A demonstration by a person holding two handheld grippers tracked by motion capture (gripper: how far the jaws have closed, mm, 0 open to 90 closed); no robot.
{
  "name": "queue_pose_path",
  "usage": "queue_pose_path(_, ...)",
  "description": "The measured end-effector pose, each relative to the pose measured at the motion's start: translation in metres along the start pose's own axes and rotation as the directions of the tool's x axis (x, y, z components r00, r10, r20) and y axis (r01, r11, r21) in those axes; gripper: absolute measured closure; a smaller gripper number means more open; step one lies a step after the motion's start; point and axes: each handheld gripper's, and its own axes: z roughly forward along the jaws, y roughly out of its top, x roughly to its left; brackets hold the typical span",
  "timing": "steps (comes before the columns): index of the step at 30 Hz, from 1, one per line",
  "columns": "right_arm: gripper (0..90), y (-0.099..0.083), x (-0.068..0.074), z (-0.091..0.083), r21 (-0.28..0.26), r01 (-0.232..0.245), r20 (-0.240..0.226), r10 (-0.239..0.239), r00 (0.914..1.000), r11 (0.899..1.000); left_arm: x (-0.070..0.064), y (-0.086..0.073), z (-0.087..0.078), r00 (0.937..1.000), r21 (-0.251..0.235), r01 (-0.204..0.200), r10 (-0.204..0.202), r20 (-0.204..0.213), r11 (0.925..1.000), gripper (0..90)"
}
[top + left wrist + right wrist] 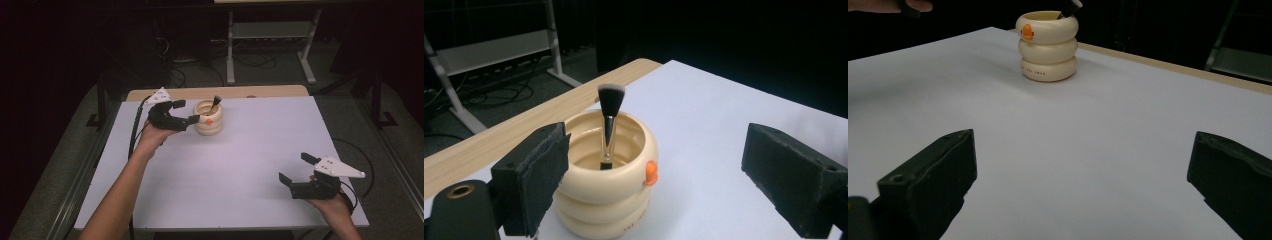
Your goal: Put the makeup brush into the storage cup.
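Note:
A cream ringed cup [208, 120] with an orange knob stands near the back of the white table [225, 170]. A makeup brush [216, 103] leans inside it, bristles up. My left gripper [187, 111] hovers just left of the cup, open, with nothing between its jaws. In the left gripper view the cup [609, 185] and brush [610, 107] sit close ahead, nearer the left jaw of that gripper [659, 150]. My right gripper [295, 168] is open and holds nothing near the front right corner. In the right gripper view [1080, 165] the cup [1048, 47] stands far off.
A wooden strip [215, 92] runs along the table's back edge. Behind it, on the dark floor, stand a metal shelf frame [270, 30] and loose cables. The person's left hand [898, 5] shows at the top left of the right gripper view.

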Motion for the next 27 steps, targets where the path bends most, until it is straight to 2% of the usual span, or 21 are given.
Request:
queue_pose_path(13,0.0,0.0,-0.001,-0.001,-0.004,-0.005,0.001,0.005,1.0,1.0,-0.012,-0.012,-0.023,0.9999,0.004,-0.003,0.003,-0.011,1.0,11.0)
queue_pose_path(16,0.0,0.0,0.0,-0.001,-0.002,-0.006,0.0,0.006,1.0,1.0,-0.014,-0.016,-0.028,0.9999,-0.002,0.006,-0.007,-0.013,1.0,11.0)
queue_pose_path(27,0.0,0.0,0.0,0.0,-0.001,-0.002,0.001,0.002,1.0,1.0,-0.021,-0.029,-0.044,0.9991,0.001,0.011,-0.011,-0.04,0.9999,11.0)
